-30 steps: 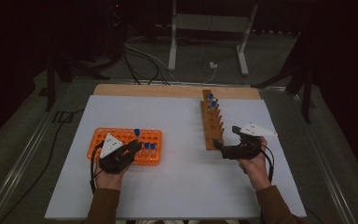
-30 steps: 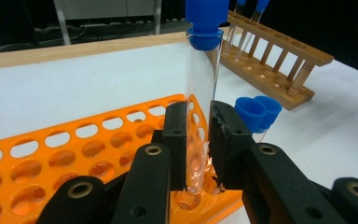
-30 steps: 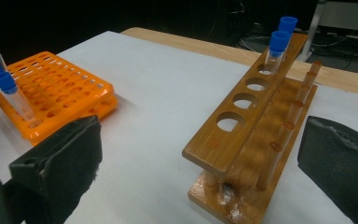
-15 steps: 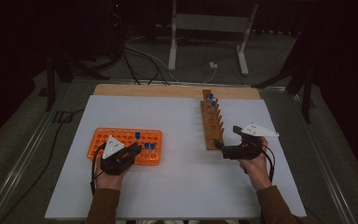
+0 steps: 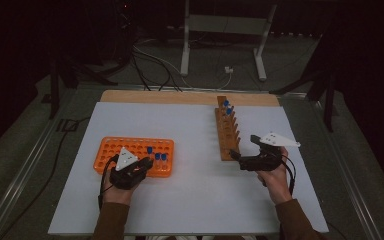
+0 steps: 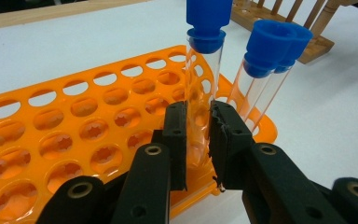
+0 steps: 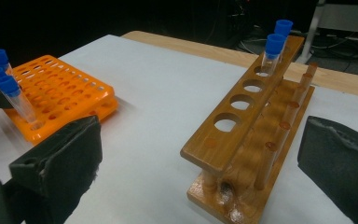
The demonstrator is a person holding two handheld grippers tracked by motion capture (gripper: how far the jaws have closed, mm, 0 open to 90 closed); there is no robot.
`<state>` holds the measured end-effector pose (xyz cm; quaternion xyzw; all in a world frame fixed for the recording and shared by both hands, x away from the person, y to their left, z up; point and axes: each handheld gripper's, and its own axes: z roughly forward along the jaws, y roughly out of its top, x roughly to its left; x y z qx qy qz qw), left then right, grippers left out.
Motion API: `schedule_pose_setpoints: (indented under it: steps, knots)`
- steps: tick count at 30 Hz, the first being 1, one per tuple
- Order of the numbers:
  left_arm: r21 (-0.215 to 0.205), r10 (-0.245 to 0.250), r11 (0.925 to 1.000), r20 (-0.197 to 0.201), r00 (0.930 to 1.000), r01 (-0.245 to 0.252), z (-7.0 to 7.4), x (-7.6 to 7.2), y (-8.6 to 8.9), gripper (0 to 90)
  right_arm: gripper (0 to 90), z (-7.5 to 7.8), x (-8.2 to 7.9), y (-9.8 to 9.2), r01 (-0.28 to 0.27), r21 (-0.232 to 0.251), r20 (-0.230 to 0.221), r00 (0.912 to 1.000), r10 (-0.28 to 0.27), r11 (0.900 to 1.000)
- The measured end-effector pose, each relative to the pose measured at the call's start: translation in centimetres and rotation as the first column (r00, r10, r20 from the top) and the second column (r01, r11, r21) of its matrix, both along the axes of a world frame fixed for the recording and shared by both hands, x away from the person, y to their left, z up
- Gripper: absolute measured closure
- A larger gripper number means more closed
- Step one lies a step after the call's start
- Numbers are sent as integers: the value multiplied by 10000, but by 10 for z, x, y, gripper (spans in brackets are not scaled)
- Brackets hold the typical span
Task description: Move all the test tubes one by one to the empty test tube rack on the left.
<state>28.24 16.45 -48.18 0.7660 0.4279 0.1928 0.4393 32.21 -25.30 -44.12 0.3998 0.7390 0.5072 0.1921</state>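
My left gripper is shut on a clear test tube with a blue cap, held upright over the near right corner of the orange rack. My jaws hide the tube's lower end. Two more blue-capped tubes stand in the rack just to its right. In the high view the left gripper sits at the orange rack. My right gripper is open at the near end of the wooden rack. In the right gripper view its jaws stand wide on either side of the wooden rack, touching nothing.
Two blue-capped tubes stand in the far holes of the wooden rack; its nearer holes are empty. A white sheet covers the table, with a wooden strip along the far edge. Cables and a stand lie on the floor beyond.
The left gripper and its tube have dropped slightly toward the orange rack. The right hand has stayed where it was.
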Motion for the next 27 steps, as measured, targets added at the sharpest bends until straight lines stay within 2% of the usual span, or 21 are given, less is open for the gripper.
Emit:
schedule_pose_setpoints:
  steps: [4,14,21,27]
  knots:
    - [270,-35,9996,-98,9999,37,-2,-2,0,783,1,0,0,0,-10,-14,-11,10000,10,10000]
    - [647,-135,9978,-199,9997,147,-3,-2,-2,783,1,-2,0,2,-62,-61,-42,10000,62,10000]
    - [1047,-161,9943,-240,9996,186,-5,-2,-7,783,1,-2,1,3,-79,-79,-58,10000,78,9999]
    - [1015,-121,9947,-273,9996,148,-5,-1,-8,782,1,-3,1,5,-159,-136,-63,9999,159,9998]
